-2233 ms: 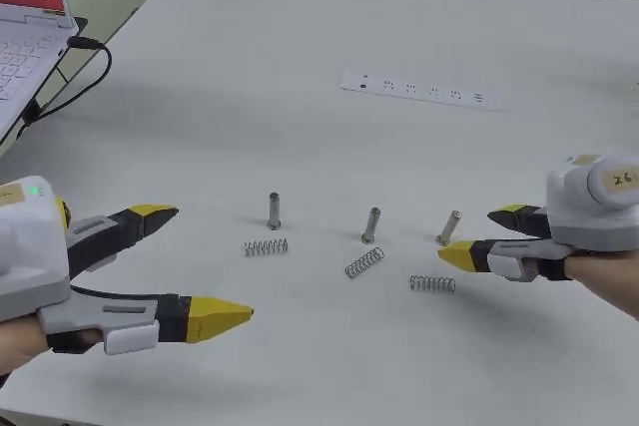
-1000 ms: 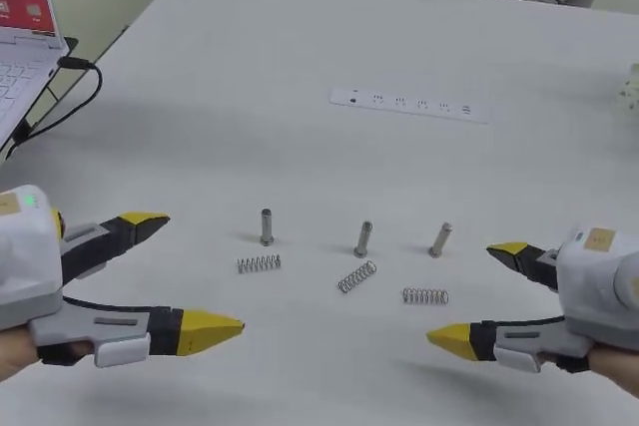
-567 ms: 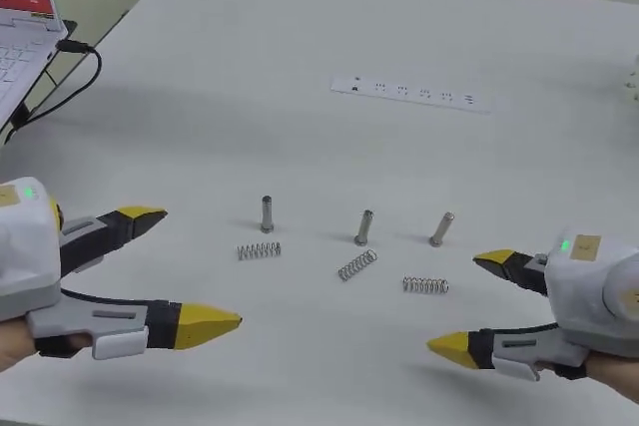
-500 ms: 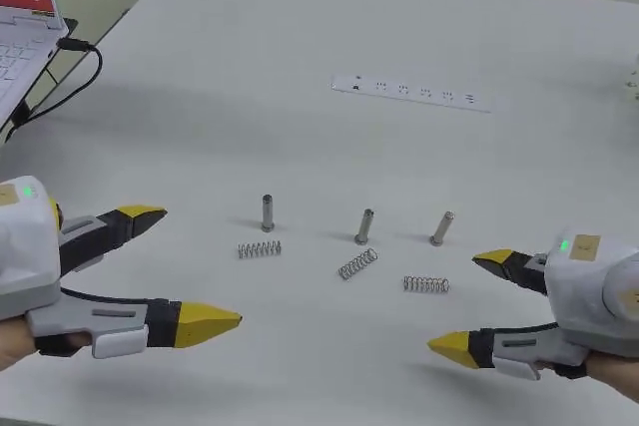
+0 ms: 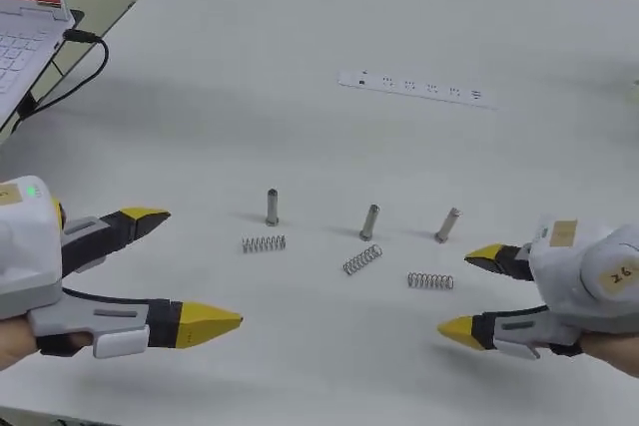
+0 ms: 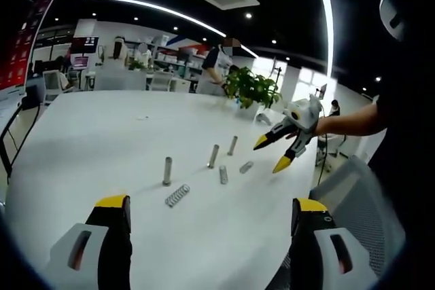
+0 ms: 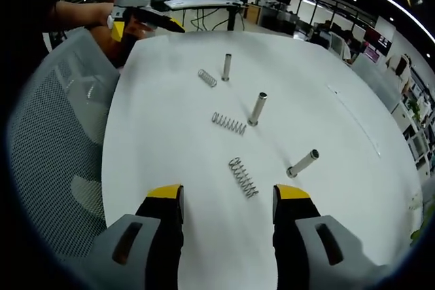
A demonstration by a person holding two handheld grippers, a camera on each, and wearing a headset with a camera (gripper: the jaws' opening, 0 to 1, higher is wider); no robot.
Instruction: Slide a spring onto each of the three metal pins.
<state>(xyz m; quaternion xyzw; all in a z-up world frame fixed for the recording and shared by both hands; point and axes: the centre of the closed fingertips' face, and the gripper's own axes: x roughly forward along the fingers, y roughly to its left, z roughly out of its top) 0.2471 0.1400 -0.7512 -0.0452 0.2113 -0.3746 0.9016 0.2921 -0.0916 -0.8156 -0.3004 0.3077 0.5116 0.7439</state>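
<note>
My right gripper, jaws open and empty, sits close beside the rightmost spring, which lies flat, long axis left-right, just near of the rightmost pin. My left gripper, also open, is farther off.

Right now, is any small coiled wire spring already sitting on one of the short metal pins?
No, all three coiled wire springs lie flat on the white table, beside the bare metal pins.

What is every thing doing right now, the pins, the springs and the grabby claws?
Three short silver metal pins: standing up, no springs on them.
Three coiled wire springs: lying on their sides, loose.
Left yellow-tipped gripper: open, empty.
Right yellow-tipped gripper: open, empty.
White laptop: open, screen lit.
</note>
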